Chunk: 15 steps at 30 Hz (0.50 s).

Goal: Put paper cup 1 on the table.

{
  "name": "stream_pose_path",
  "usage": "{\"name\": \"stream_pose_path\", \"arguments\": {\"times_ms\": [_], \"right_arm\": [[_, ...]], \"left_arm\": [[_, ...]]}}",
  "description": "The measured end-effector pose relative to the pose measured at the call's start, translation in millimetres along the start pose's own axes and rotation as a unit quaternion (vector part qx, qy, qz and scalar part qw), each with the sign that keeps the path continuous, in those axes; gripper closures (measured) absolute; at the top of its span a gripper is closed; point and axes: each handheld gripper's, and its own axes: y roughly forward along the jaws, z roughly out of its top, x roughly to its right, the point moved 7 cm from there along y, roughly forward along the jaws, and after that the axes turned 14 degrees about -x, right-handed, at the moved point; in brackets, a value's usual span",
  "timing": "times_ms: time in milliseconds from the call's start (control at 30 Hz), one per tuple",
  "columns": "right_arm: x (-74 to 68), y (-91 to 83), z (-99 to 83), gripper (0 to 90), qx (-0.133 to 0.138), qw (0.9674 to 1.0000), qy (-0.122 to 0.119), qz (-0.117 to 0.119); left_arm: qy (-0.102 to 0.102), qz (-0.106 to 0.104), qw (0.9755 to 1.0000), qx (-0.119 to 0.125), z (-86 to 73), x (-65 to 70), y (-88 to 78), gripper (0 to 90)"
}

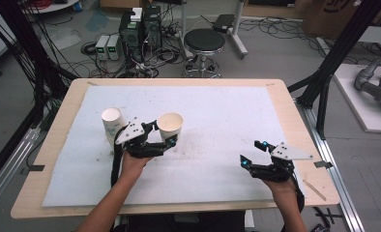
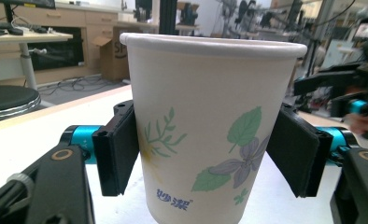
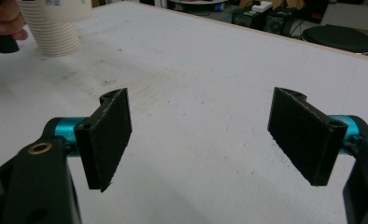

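At the left of the white mat (image 1: 217,121) stands a stack of paper cups (image 1: 112,123), upright, its ribbed rims also visible from the right gripper view (image 3: 51,35). Just right of the stack the left gripper (image 1: 167,135) holds a single paper cup (image 1: 170,126); its own view shows the flower-printed cup (image 2: 210,126) upright between the two black pads, which press on its wall on both sides, so the jaws are clamped on it. The cup seems lifted a little off the mat, apart from the stack, though how far off the surface it hangs I cannot tell for sure. Judging by this, the step in hand is carrying one cup that has come off the stack toward a place on the mat. Further right, near the mat's right edge, the right gripper (image 1: 253,153) rests low with its jaws spread wide and nothing between them (image 3: 198,135). The next move likely calls for keeping the cup level, setting it down on bare mat well apart from the stack, then easing the pads off without tipping it
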Motion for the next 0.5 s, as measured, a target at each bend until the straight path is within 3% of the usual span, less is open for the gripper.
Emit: {"name": "stream_pose_path", "arguments": {"times_ms": [67,400,500], "right_arm": [[0.3,-0.4,-0.6,22.1,0.0,1.0,-0.002,0.0],[-0.2,-3.3,-2.5,22.1,0.001,1.0,-0.002,0.003],[-0.7,-2.8,-3.5,22.2,0.0,1.0,-0.003,0.006]], "left_arm": [[0.003,0.006,1.0,-0.002,1.9,-4.6,7.0,29.8],[-0.022,0.056,0.9982,-0.008,1.2,-32.9,37.1,29.8],[-0.026,0.069,0.997,-0.024,-4.0,-40.8,45.4,29.7]]}}
